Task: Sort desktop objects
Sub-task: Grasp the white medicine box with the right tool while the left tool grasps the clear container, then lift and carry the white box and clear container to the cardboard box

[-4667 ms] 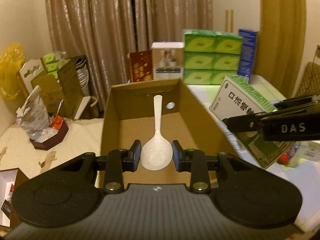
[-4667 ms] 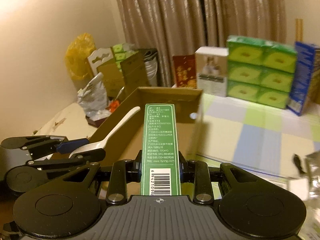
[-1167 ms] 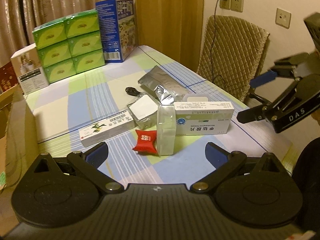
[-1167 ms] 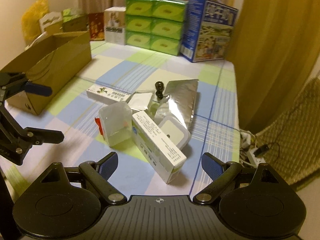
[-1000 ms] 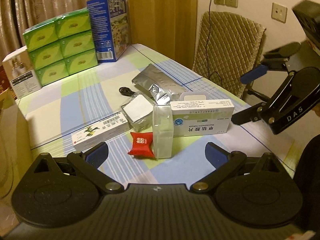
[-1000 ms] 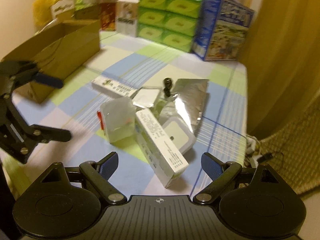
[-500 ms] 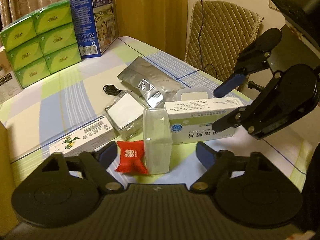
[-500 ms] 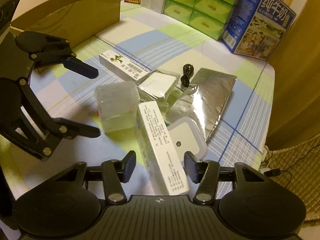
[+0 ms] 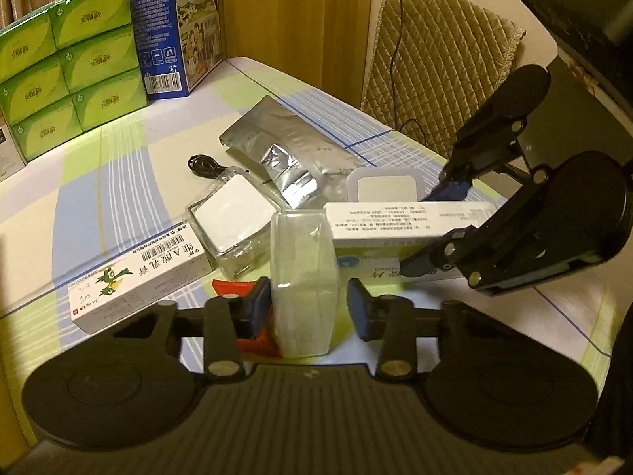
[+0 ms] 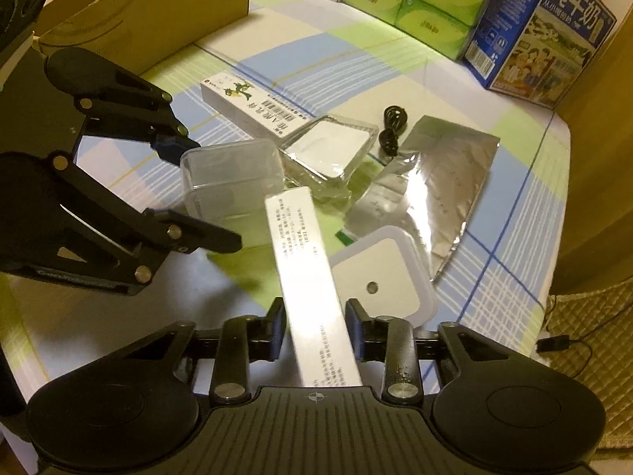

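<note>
**Both tools straddle items in the pile**

The left tool (image 9: 308,306) sits low over the worktop (image 9: 118,166) with its fingers either side of a clear plastic tub (image 9: 302,277); the left pad touches the tub wall, the right stands a little off, so the jaws are spread, not yet pinching. A red packet (image 9: 229,287) lies just beside the tub. The right tool (image 10: 315,330) straddles one end of a long white carton (image 10: 304,273), pads close to its sides; whether they press it I cannot tell. Around them lie a foil pouch (image 10: 443,182), a white-lidded box (image 10: 376,273), a clear tray (image 10: 328,150), a second carton (image 10: 249,109) and a black cable (image 10: 391,126). The cardboard box (image 10: 150,12) stands at the worktop's far left.
</note>
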`<state>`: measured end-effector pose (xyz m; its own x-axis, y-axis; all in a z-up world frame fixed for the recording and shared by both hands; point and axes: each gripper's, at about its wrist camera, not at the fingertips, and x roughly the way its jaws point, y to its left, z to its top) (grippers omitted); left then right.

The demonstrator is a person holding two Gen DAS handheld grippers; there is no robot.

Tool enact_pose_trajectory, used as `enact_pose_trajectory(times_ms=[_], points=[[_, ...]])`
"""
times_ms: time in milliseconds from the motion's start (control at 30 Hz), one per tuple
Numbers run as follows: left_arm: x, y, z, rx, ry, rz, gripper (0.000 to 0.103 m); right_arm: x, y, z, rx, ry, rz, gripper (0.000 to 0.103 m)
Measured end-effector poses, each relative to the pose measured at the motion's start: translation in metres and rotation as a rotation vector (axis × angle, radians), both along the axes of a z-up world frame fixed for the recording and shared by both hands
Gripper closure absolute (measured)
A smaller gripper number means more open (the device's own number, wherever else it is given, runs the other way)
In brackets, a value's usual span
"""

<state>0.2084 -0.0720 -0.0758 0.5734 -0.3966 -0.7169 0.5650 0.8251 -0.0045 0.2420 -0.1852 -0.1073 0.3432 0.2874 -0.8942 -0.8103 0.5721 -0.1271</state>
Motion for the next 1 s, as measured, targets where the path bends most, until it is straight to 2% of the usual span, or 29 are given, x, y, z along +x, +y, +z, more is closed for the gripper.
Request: enact_pose_trajectory(times_ms=[100, 400, 533, 1000], points=[[-0.005, 0.003, 0.000, 0.002, 0.002, 0.004, 0.074, -0.005, 0.002, 0.000, -0.004, 0.000, -0.014, 0.081], [-0.052, 0.026, 0.008, -0.008, 0.027, 0.039, 0.077, -0.036, -0.006, 0.012, 0.076, 0.107, -0.149, 0.081], [-0.072, 0.032, 0.004, -0.009, 0.013, 0.050, 0.077, -0.049, -0.006, 0.010, 0.071, 0.110, -0.163, 0.081], [-0.063, 0.028, -0.010, -0.036, 0.012, 0.079, 0.077, -0.045, 0.003, -0.009, 0.043, 0.119, -0.191, 0.081]])
